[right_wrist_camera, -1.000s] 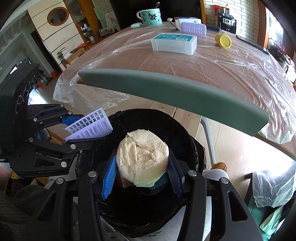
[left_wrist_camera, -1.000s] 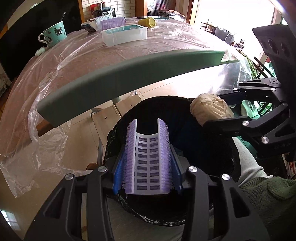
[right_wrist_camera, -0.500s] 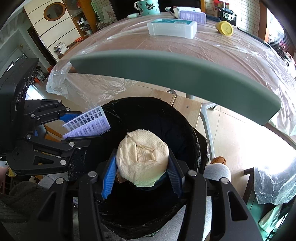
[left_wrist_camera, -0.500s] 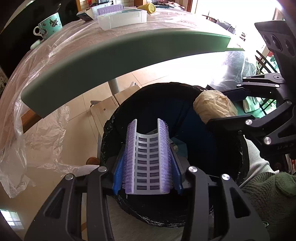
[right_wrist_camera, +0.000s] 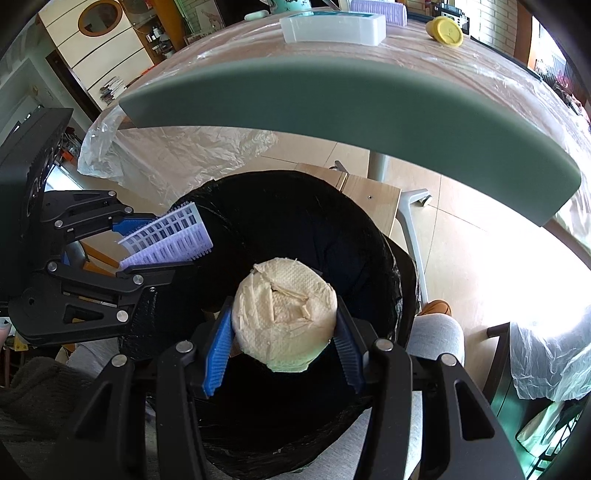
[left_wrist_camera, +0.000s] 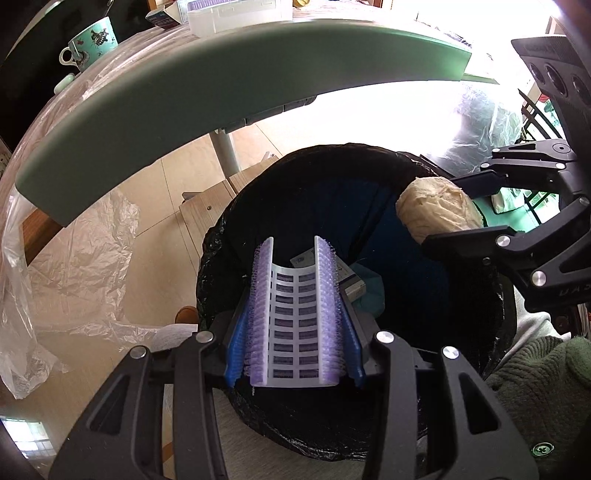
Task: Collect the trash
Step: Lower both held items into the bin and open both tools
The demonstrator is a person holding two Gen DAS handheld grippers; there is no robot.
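My left gripper (left_wrist_camera: 295, 347) is shut on a purple and white bristled roller piece (left_wrist_camera: 293, 314) and holds it over the open black-lined trash bin (left_wrist_camera: 369, 166). My right gripper (right_wrist_camera: 282, 350) is shut on a cream wad of paper towel (right_wrist_camera: 286, 314) over the same bin (right_wrist_camera: 295, 192). The right gripper and wad also show in the left wrist view (left_wrist_camera: 439, 210), at the bin's right rim. The left gripper with the roller piece shows in the right wrist view (right_wrist_camera: 166, 236), at the bin's left rim. Some trash (left_wrist_camera: 354, 284) lies inside the bin.
A grey-green table edge (left_wrist_camera: 221, 77) hangs just above the bin. On the plastic-covered table (right_wrist_camera: 424, 51) are a white box (right_wrist_camera: 332, 27), a yellow lid (right_wrist_camera: 445, 31) and a teal cup (left_wrist_camera: 92, 40). A table leg (right_wrist_camera: 406, 218) stands behind the bin.
Both grippers have sunk lower and closer over the bin mouth, each still holding its item. The table edge now looms larger above them.
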